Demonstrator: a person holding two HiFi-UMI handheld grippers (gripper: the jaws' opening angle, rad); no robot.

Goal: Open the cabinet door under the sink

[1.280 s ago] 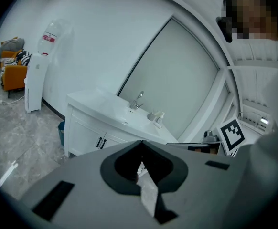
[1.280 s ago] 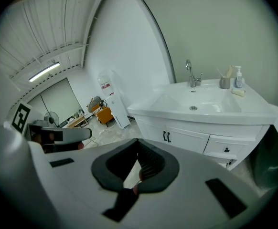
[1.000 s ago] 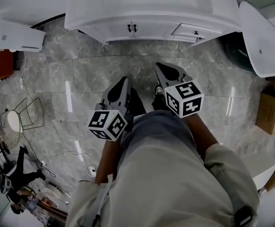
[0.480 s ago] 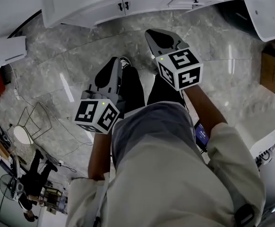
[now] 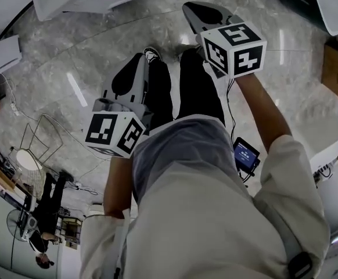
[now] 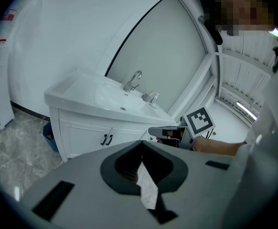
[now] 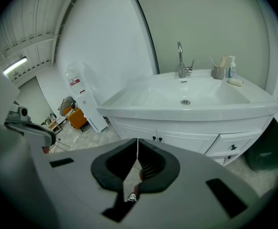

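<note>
**Fig.: surface finishes.** Floor: grey veined stone-look tile, high gloss, w/ bright light streaks. Sink basin: white, smooth, glossy, ceramic-like. Cabinet doors: white panelled fronts, smooth, semi-gloss; handles small, dark, matt. Faucet: polished metal, chrome-bright. Left tongs & right tongs: matt grey plastic shells; pads black, rubber-like, ribbed on inner face. Marker cubes: matt white w/ black print. Sleeve: beige cloth, matt, creased. Shirt: grey cloth, matt. Trousers: dark cloth. Box: brown cardboard, dull.
</note>
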